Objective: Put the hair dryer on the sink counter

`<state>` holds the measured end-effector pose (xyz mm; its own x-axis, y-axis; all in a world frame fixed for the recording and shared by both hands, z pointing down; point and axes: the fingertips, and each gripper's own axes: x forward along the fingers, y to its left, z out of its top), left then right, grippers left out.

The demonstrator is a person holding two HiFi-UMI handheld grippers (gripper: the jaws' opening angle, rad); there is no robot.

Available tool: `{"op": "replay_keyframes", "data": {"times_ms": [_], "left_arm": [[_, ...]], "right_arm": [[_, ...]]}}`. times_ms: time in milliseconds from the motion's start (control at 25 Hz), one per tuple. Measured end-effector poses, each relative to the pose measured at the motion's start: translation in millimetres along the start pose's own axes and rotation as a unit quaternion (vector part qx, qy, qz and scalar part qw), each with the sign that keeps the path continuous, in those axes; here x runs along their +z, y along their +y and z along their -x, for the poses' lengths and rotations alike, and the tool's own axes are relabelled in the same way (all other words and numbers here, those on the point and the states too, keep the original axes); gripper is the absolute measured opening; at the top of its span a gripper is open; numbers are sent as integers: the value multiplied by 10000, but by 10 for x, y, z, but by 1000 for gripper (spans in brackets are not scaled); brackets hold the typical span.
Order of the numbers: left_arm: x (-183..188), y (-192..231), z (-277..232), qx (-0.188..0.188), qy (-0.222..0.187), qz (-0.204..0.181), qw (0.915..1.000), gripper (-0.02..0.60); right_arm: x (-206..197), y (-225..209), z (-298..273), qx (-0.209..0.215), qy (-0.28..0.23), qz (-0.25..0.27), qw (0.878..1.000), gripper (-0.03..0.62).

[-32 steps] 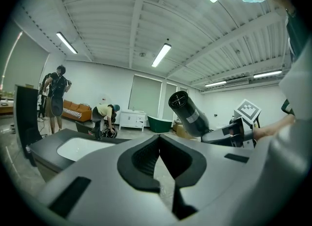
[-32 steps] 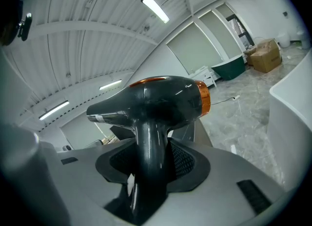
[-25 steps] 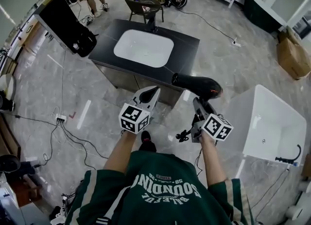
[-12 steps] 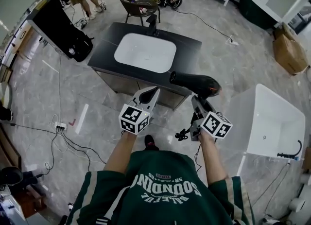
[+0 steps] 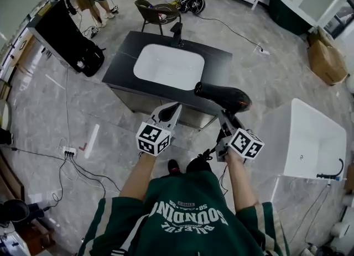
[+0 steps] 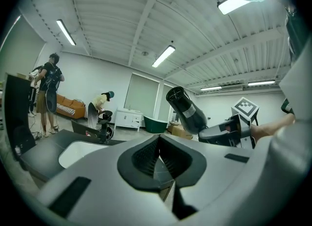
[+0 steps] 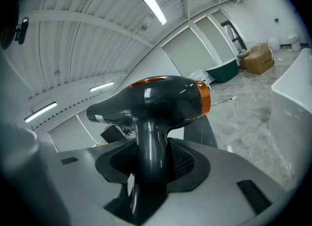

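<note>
A black hair dryer (image 5: 221,95) with an orange ring sits sideways in my right gripper (image 5: 225,118), whose jaws are shut on its handle (image 7: 152,147). Its barrel (image 7: 156,104) hangs above the near right edge of the dark sink counter (image 5: 215,61). The counter holds a white basin (image 5: 168,67). My left gripper (image 5: 176,105) is to the left of the dryer, just short of the counter's near edge, jaws together and empty. In the left gripper view the dryer (image 6: 187,110) and the right gripper (image 6: 229,131) show at right, the counter (image 6: 44,152) at lower left.
A black faucet (image 5: 177,31) stands at the counter's far edge, a chair (image 5: 157,9) behind it. A black panel (image 5: 63,34) leans at left, a white bathtub (image 5: 312,139) stands at right, a cardboard box (image 5: 326,56) beyond. Cables (image 5: 77,158) lie on the floor at left. People stand far back.
Both grippers and the dryer have moved forward toward the counter, which now lies lower and nearer in the head view. The grip on the dryer is unchanged.
</note>
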<state>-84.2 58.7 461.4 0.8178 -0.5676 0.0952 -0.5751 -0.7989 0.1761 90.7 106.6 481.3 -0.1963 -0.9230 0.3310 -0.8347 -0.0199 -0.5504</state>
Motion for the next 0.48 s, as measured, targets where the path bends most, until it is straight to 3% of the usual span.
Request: {"op": "replay_keyframes", "data": {"times_ms": [480], "left_arm": [[3, 391, -154, 2, 21, -2, 10000, 11]], "right_arm": [[86, 81, -416, -6, 0, 14, 10000, 198]]}}
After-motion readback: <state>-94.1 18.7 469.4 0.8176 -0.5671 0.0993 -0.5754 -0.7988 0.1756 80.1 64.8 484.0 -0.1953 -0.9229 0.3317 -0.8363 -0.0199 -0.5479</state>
